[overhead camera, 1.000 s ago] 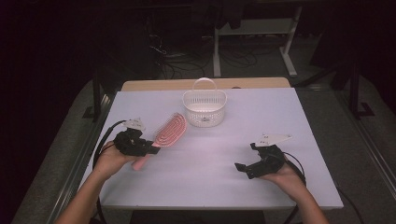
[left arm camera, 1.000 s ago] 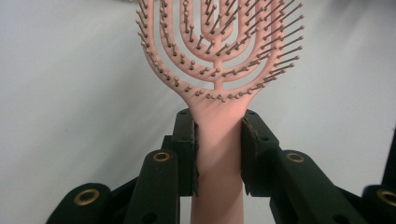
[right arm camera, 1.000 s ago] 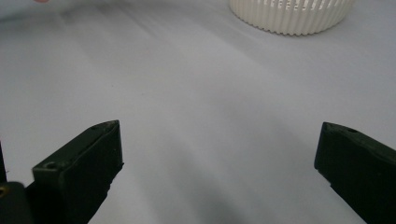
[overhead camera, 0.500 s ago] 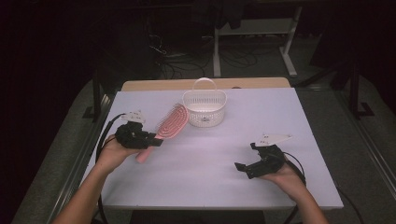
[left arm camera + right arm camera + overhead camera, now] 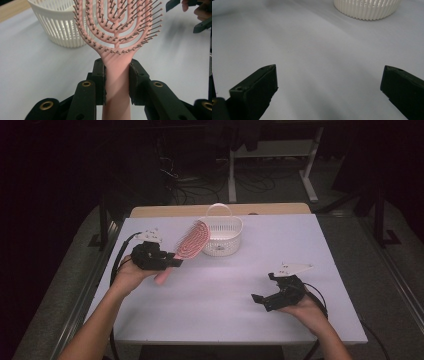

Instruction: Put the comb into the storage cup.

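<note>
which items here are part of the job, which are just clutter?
In play:
- pink hairbrush, handle clamped in left gripper
- white slatted basket, just beyond the brush head

Just there:
- right gripper, open, with nothing between its jaws
- white table
- desk legs and cables on the floor behind

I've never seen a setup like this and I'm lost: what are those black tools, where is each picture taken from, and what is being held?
A person sits at a white table, holding a hand-operated two-jaw clamp in each hand. The high view looks down from above; the other two come from cameras riding on each clamp. The left gripper is shut on the handle of a pink hairbrush, lifted beside a white slatted basket. The right gripper rests near the table with jaws open and nothing between them.
</note>
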### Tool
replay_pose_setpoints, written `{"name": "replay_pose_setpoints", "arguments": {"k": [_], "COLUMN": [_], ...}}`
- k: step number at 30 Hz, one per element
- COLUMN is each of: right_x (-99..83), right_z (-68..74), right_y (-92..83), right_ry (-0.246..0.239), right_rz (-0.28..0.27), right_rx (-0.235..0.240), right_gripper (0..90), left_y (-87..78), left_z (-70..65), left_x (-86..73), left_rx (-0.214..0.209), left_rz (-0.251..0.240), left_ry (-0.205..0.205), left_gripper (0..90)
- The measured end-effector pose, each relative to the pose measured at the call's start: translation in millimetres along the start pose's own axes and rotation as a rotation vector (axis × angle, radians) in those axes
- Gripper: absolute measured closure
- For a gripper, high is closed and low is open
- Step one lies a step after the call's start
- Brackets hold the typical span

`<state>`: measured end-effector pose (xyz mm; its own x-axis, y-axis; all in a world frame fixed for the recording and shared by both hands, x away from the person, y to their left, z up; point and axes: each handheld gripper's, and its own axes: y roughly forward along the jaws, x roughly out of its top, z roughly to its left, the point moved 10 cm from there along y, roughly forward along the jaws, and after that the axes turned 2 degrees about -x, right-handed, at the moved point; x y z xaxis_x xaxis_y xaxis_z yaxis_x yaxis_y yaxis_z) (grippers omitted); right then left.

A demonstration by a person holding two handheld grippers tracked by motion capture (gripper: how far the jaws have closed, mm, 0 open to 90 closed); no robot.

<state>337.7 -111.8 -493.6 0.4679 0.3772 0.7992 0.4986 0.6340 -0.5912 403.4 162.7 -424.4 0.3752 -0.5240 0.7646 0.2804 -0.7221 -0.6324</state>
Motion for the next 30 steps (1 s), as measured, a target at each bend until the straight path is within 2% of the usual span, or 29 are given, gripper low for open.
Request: {"name": "replay_pose_setpoints", "arguments": {"k": [20, 30], "right_x": [0.1, 0.1], "right_z": [0.6, 0.8], "right_y": [-0.6, -0.4], "right_ry": [0.000, 0.000], "right_rz": [-0.001, -0.001], "right_rx": [0.002, 0.003], "right_gripper": [0.6, 0.6], "left_y": [1.7, 5.1], "left_z": [9.1, 11.8], "left_x": [44.3, 74.9], "left_rx": [-0.004, -0.009], "left_rz": [-0.080, -0.115], "left_ry": [0.033, 0.068], "left_gripper": [70.8, 70.7]}}
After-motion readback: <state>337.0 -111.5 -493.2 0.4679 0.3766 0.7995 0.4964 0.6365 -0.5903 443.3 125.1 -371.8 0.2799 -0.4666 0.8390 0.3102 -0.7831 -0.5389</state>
